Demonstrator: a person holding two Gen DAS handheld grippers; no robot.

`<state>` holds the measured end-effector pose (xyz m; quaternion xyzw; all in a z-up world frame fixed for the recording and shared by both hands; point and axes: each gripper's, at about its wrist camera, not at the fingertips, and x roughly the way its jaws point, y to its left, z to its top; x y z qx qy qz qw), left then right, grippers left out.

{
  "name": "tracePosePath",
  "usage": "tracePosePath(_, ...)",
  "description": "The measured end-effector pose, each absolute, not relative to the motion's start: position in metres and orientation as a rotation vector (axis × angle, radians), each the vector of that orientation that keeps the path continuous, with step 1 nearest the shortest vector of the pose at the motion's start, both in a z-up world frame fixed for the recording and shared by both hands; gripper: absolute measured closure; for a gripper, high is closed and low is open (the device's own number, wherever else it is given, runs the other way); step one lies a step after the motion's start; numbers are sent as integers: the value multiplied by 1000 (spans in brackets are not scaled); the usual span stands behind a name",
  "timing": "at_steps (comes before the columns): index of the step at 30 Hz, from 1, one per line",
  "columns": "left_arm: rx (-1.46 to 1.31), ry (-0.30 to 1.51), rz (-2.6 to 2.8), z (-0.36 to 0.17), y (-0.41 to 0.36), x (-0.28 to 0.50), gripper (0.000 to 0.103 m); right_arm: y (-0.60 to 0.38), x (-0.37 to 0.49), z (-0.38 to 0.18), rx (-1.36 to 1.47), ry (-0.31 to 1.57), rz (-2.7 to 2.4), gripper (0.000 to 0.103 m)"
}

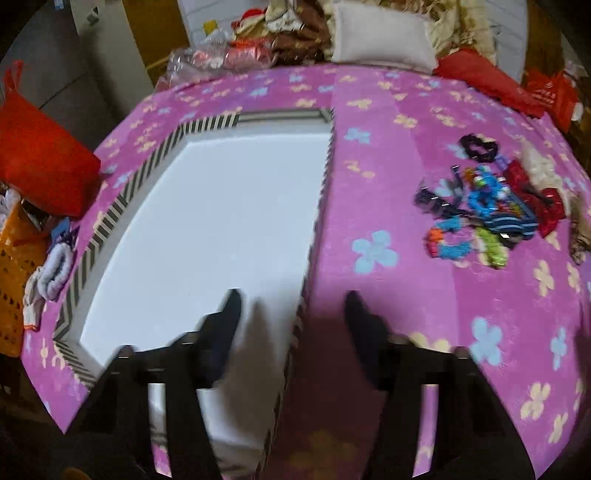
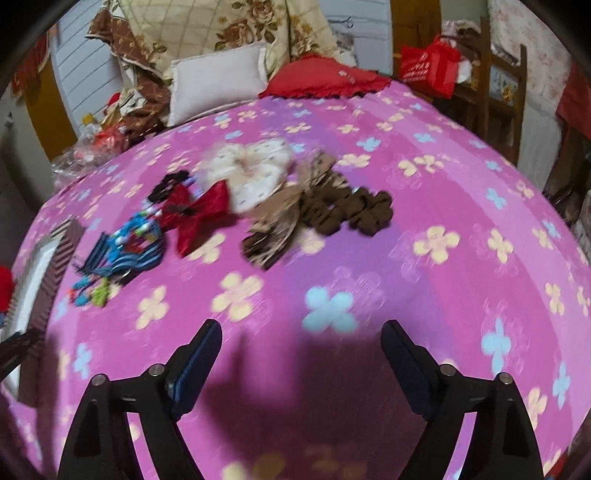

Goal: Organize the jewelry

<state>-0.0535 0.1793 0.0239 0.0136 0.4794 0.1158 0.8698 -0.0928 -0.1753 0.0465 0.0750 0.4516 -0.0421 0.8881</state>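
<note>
A pile of hair accessories [image 1: 487, 206] lies on the pink flowered bedspread, right of a shallow striped-rim box [image 1: 92, 240] with a white inside. My left gripper [image 1: 291, 299] is open and empty over the box's near right edge. In the right wrist view the pile spreads out: blue clips and bands [image 2: 125, 247], a red bow [image 2: 199, 218], a cream scrunchie [image 2: 251, 170], a tan bow [image 2: 277, 221], a brown scrunchie [image 2: 351, 210]. My right gripper [image 2: 301, 328] is open and empty, above bare bedspread short of the pile. The box edge [image 2: 55, 251] shows at far left.
A white pillow [image 1: 380, 33] and a red cushion [image 1: 484, 77] lie at the bed's far end with a floral quilt [image 2: 221, 26]. A red bag [image 1: 40, 155] and an orange basket [image 1: 14, 280] sit left of the bed. A wooden chair with a red bag [image 2: 428, 66] stands at right.
</note>
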Motion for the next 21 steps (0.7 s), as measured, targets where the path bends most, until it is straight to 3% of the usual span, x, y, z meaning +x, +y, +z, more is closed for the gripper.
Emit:
tracePosePath(1, 13, 1020, 255, 21, 181, -51, 77, -172, -94, 48, 148, 944, -84, 20)
tracePosePath(4, -132, 1053, 281, 14, 201, -50, 86, -162, -98, 49, 109, 945, -70, 20)
tracePosePath(21, -316, 1059, 387, 19, 218, -53, 85, -118, -102, 45, 88, 964, 56, 20)
